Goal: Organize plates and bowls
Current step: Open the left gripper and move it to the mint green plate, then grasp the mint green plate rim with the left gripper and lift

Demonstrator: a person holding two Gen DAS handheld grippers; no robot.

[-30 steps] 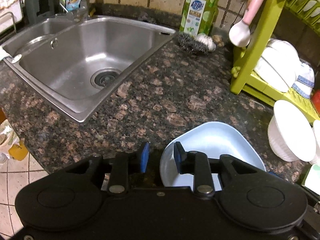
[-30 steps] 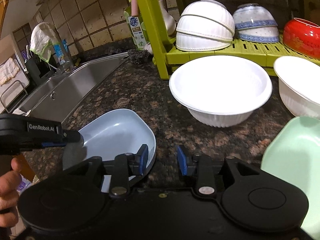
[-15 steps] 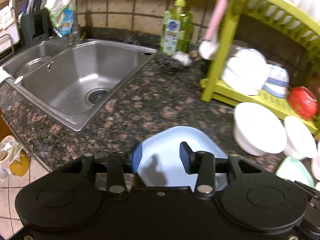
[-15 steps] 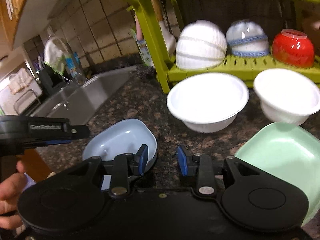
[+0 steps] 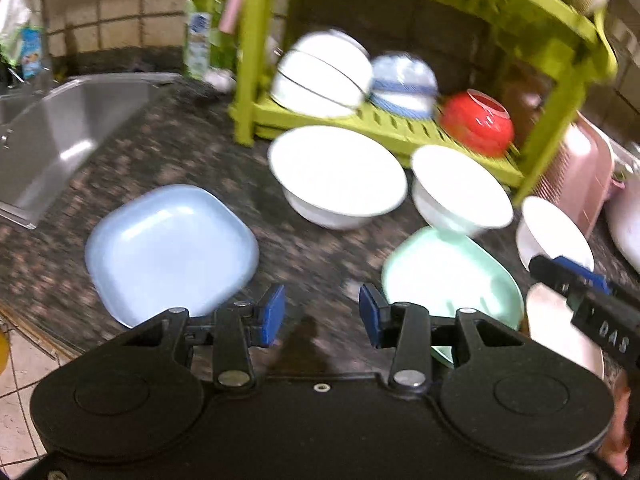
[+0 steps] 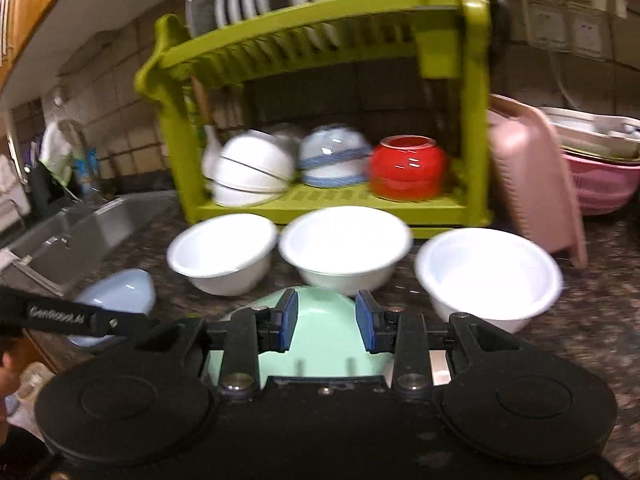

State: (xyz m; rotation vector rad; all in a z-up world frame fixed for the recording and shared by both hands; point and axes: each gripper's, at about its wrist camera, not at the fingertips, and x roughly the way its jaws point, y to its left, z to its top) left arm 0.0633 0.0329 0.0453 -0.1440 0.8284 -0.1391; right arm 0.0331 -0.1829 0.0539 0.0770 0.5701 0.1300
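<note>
Little can be read here. In the right wrist view, the black body of the left tongs (image 6: 80, 318) at the lower left carries white lettering, blurred, that reads roughly "GenRobot.AI". In the left wrist view, the black body of the right tongs (image 5: 600, 320) at the lower right edge shows the white letters "DAS", cut off by the frame. The label on the green soap bottle (image 5: 199, 36) near the sink is too blurred to read.
</note>
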